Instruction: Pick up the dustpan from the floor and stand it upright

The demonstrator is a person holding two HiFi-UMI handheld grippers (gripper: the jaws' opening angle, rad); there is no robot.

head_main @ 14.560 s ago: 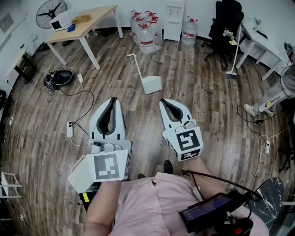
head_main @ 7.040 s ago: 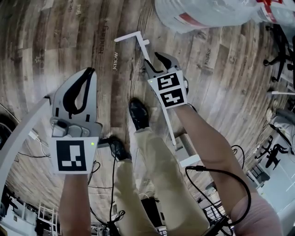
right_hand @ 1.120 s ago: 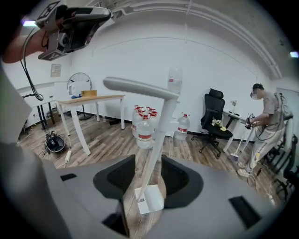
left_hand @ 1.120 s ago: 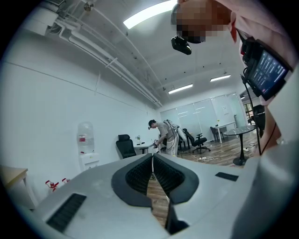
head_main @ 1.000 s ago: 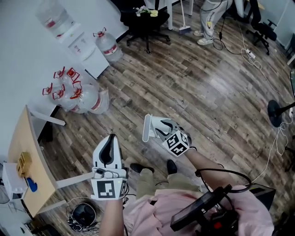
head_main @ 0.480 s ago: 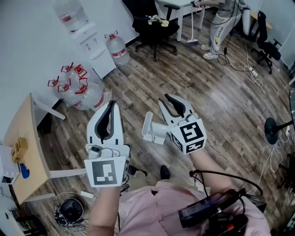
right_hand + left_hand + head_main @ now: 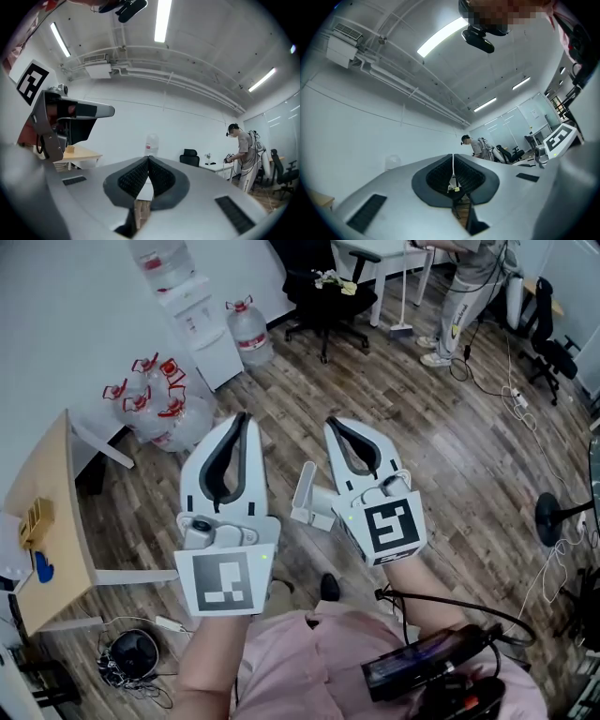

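Dustpan (image 7: 313, 501) upright on floor (image 7: 450, 456), apart from both jaws

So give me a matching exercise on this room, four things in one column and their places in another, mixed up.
Things:
1. white plastic dustpan
2. cluster of clear water bottles with red caps
3. black office chair
4. light wooden table

Places:
A. at the left edge of the head view
B. upright on the wood floor, seen between the left hand-held gripper and the right hand-held gripper
C. on the floor by the white wall
D. at the far end, next to a white desk

Pairs: 1-B, 2-C, 3-D, 4-A.
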